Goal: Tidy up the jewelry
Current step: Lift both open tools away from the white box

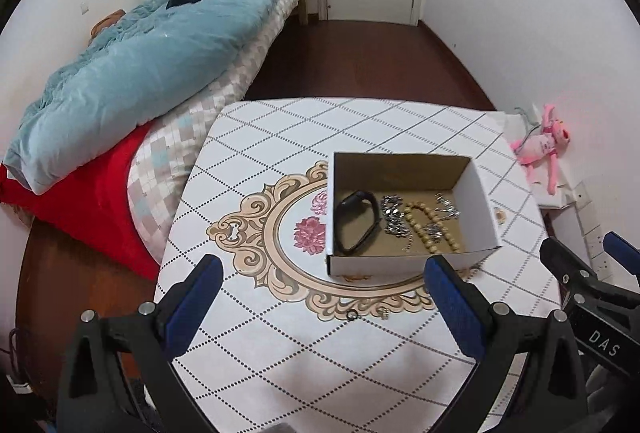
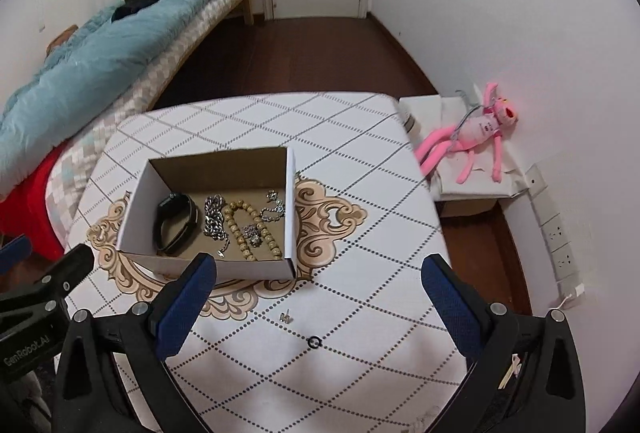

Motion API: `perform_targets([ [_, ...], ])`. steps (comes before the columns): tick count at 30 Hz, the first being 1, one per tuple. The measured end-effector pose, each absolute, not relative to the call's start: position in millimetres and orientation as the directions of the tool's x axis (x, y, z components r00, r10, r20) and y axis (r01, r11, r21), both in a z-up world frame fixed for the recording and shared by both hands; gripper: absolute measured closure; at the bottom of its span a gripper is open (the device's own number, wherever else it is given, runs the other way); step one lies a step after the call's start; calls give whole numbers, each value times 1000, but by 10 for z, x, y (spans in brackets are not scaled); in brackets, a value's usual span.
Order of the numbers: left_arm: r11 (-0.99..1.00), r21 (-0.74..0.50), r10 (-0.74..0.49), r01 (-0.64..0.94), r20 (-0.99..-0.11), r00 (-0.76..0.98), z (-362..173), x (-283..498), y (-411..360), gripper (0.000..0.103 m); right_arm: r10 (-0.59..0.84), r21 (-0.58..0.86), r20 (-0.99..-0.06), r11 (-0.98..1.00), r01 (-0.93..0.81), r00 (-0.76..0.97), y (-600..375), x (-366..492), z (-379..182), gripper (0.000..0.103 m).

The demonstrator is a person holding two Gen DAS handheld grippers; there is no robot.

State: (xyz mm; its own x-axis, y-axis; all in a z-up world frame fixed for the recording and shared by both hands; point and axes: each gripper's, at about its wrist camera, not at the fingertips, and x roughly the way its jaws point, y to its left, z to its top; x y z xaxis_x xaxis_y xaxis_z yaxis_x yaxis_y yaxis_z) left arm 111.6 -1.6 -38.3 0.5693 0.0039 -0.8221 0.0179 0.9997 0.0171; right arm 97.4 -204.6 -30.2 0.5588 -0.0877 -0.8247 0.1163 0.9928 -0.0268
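Note:
An open cardboard box (image 1: pixel 476 209) (image 2: pixel 140 209) stands on the patterned table. Inside lie a black band (image 1: pixel 357 222) (image 2: pixel 176 223), a silver chain (image 1: pixel 394 217) (image 2: pixel 214 217), a beige bead bracelet (image 1: pixel 428 229) (image 2: pixel 250 229) and small silver pieces (image 1: pixel 446 207) (image 2: pixel 274 207). A small black ring (image 1: pixel 352 315) (image 2: pixel 314 342) and a small silver earring (image 1: pixel 383 312) (image 2: pixel 285 317) lie on the table in front of the box. My left gripper (image 1: pixel 324 293) is open and empty above the near table. My right gripper (image 2: pixel 320 297) is open and empty above the ring and earring.
The white table (image 1: pixel 280 361) (image 2: pixel 360 233) has a diamond grid and an ornate centre pattern. A bed with a blue quilt (image 1: pixel 140 73) stands to the left. A pink plush toy (image 2: pixel 476 137) lies on boxes to the right by the wall.

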Motion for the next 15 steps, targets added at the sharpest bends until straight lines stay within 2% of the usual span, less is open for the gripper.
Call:
perform_targets([
  [15,999,-23,-38,32,-769,638,128,727,-30,0,-68,10,-746,994,113,663,-2072,485,323,0],
])
